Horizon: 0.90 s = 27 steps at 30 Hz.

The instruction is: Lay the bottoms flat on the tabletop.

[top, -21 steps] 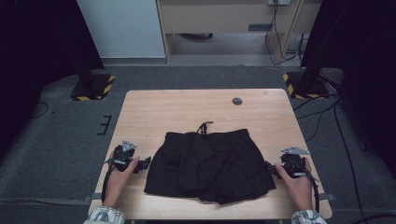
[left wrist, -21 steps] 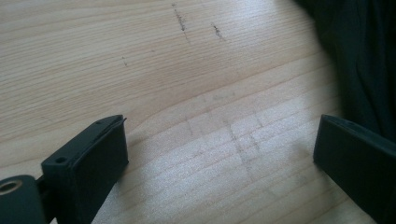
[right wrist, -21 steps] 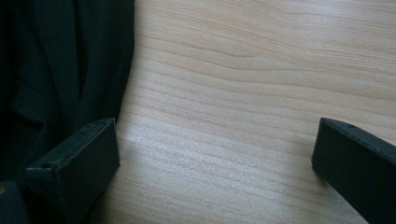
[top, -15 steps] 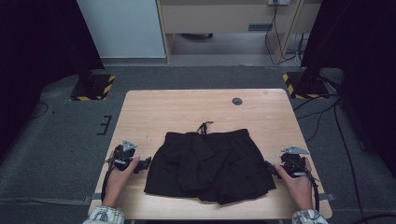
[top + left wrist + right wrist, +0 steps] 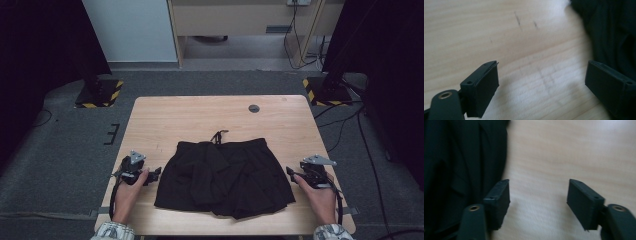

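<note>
Black shorts (image 5: 225, 177): they lie flat on the near half of the bench (image 5: 200, 117), waistband toward the far side, hem toward me, with some folds across the middle of the cloth.
Drawstring (image 5: 218, 135): it pokes out from the waistband onto the bare wood on the far side.
Shorts against my left hand-held gripper (image 5: 155, 173): the left edge of the cloth sits just beside the jaw tips. In the left gripper view the black cloth (image 5: 614, 32) lies behind and beside one jaw, and bare wood lies between the two.
Left hand-held gripper state (image 5: 541, 87): released, jaws spread wide, nothing between them.
Shorts against my right hand-held gripper (image 5: 290, 173): the right edge of the cloth lies just beside the tips. In the right gripper view the cloth (image 5: 461, 165) runs along the outer side of one jaw, and I cannot tell whether it touches.
Right hand-held gripper state (image 5: 539, 197): released, jaws apart over bare wood, gripping nothing.
My hands: left hand (image 5: 127, 192) and right hand (image 5: 320, 195) each rest low at the near corners of the bench, one on either side of the shorts.
Small dark disc (image 5: 254, 108): on the far part of the bench, well apart from the shorts.
</note>
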Motion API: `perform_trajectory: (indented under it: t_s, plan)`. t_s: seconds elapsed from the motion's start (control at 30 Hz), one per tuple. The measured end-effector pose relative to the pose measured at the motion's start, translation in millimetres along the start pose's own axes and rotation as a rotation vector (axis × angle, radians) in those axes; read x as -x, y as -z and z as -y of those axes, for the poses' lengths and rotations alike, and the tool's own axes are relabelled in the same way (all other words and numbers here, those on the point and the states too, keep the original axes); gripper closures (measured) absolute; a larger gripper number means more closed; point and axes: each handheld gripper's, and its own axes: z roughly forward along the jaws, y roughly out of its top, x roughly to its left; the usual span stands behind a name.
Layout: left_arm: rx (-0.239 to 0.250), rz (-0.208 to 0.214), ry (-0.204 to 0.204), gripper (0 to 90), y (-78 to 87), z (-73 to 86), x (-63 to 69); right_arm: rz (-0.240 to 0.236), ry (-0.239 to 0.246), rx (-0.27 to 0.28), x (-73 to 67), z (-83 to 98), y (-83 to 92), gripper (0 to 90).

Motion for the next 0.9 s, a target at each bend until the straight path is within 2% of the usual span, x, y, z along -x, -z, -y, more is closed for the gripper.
perform_trajectory:
  t_s: [0.03,0.07,0.13,0.2,0.23,0.27,0.3,0.33,0.37,0.4,0.43,0.47,0.5,0.57,0.67,0.73,0.77,0.83,0.9]
  plan:
    - [0.000,0.000,0.000,10.7,0.0,0.0,0.0,0.000,0.000,0.000,0.0,0.0,0.0,39.5]
    - [0.005,0.008,-0.012,11.8,0.2,-9.1,1.4,-0.040,0.002,0.042,-4.6,-10.1,1.6,45.7]
    - [0.007,0.000,-0.031,13.8,-2.8,-18.9,4.0,-0.064,0.014,0.047,-8.2,-21.8,-3.7,53.6]
    - [0.009,0.003,-0.037,15.7,-4.7,-23.9,5.5,-0.075,0.022,0.044,-8.8,-28.1,-8.3,54.4]
    - [0.003,0.027,-0.055,16.9,-9.3,-34.0,9.0,-0.108,0.030,0.042,-11.9,-41.1,-17.3,54.9]
    - [0.003,0.027,-0.055,17.2,-9.3,-34.0,9.0,-0.138,0.036,0.033,-14.1,-46.8,-22.2,54.0]
    - [-0.002,0.044,-0.065,17.7,-14.4,-43.1,12.6,-0.163,0.042,0.025,-16.4,-52.0,-26.8,53.0]
    - [-0.002,0.044,-0.065,18.9,-14.4,-43.1,12.6,-0.163,0.042,0.025,-16.4,-52.0,-26.8,53.0]
    - [-0.014,0.059,-0.076,20.2,-20.3,-50.6,15.9,-0.191,0.043,0.000,-20.5,-60.5,-36.5,50.9]
    - [-0.014,0.059,-0.076,21.8,-20.3,-50.6,15.9,-0.191,0.043,0.000,-20.5,-60.5,-36.5,50.9]
    - [-0.020,0.067,-0.078,24.5,-23.6,-53.2,17.5,-0.189,0.062,-0.039,-22.4,-64.0,-45.0,51.8]
    - [-0.028,0.073,-0.086,24.5,-26.6,-55.0,19.1,-0.189,0.062,-0.039,-22.4,-64.0,-45.0,51.8]
    - [-0.044,0.073,-0.093,27.4,-32.6,-56.9,22.3,-0.180,0.072,-0.059,-24.4,-66.0,-53.1,54.4]
    - [-0.047,0.076,-0.095,30.7,-35.4,-57.1,24.2,-0.182,0.065,-0.069,-25.2,-66.3,-58.3,56.1]
    - [-0.066,0.080,-0.129,33.0,-46.2,-59.0,32.2,-0.164,0.097,-0.113,-28.0,-62.8,-66.6,53.0]
    - [-0.070,0.078,-0.137,32.3,-49.2,-59.6,34.3,-0.149,0.095,-0.114,-29.2,-58.7,-68.9,49.3]
    - [-0.072,0.064,-0.144,31.7,-55.1,-61.0,37.6,-0.149,0.097,-0.117,-29.7,-56.5,-69.4,48.2]
    - [-0.076,0.061,-0.109,32.0,-60.5,-62.3,37.9,-0.143,0.097,-0.107,-30.5,-54.2,-69.7,48.0]
    - [-0.091,0.052,-0.101,32.0,-64.5,-63.2,36.6,-0.141,0.093,-0.106,-31.1,-54.4,-70.0,48.1]
